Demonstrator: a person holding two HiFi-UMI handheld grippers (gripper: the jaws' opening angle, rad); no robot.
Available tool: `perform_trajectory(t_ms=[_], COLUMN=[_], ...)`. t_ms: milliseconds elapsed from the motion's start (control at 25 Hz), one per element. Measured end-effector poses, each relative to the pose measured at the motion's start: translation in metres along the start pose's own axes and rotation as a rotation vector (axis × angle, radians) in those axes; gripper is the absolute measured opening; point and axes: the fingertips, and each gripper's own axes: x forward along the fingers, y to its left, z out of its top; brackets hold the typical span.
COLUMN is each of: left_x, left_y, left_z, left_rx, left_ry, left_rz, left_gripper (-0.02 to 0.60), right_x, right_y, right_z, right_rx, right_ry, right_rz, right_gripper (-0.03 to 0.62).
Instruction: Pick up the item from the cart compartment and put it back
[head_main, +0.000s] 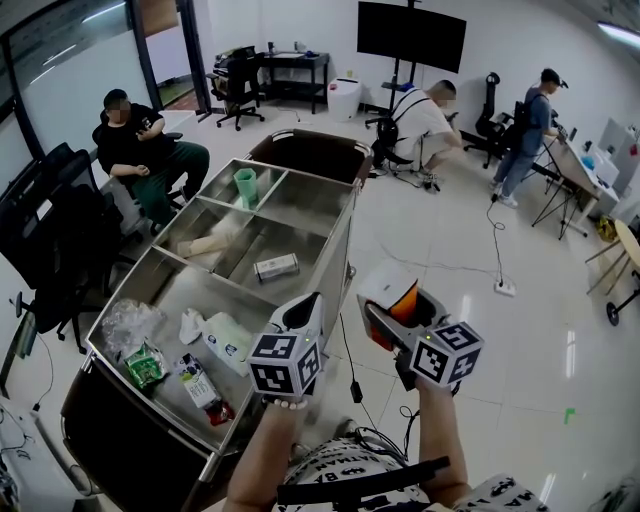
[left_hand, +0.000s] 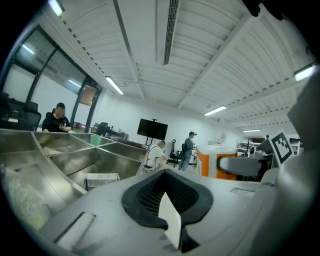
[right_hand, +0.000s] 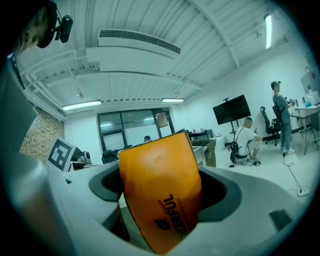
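The right gripper (right_hand: 162, 212) is grasping an orange packet (right_hand: 156, 175), its jaws pressing on the packet's two sides while the top is sticking up between them. In the head view this gripper is hanging over the white floor (head_main: 520, 340), just off the right side of the steel cart (head_main: 300, 172), so the packet is sitting outside every compartment. The left gripper (left_hand: 167, 202) is clenched on nothing, its jaws meeting, and is hovering near the cart's near right corner. Inside the cart, a small box (head_main: 277, 266) is lying in a middle compartment, a green cup (head_main: 245, 186) is standing in a far one, and several snack packets (head_main: 200, 350) are lying in the nearest.
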Motion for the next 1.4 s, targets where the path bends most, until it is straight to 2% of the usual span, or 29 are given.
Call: perform_trajectory(t_ms=[760, 1040, 1400], left_x=[-0.002, 0.004, 0.021], left_y=[0.002, 0.012, 0.044], left_z=[-0.004, 0.028, 0.079], left_rx=[-0.001, 0.049, 0.059], left_ry=[0.021, -0.013, -0.070], left_rz=[0.010, 0.056, 0.146], left_gripper=[0.000, 0.000, 0.002], right_x=[0.015, 0.050, 0.128], right_y=[-0.012, -0.026, -0.033], right_z=[-0.018, 0.034, 0.135], right_rx=[0.025, -0.002, -0.180], right_ry=[0.054, 0.012, 0.022], right_rz=[0.021, 0.088, 0.142], right_gripper=[0.428, 0.428, 0.428])
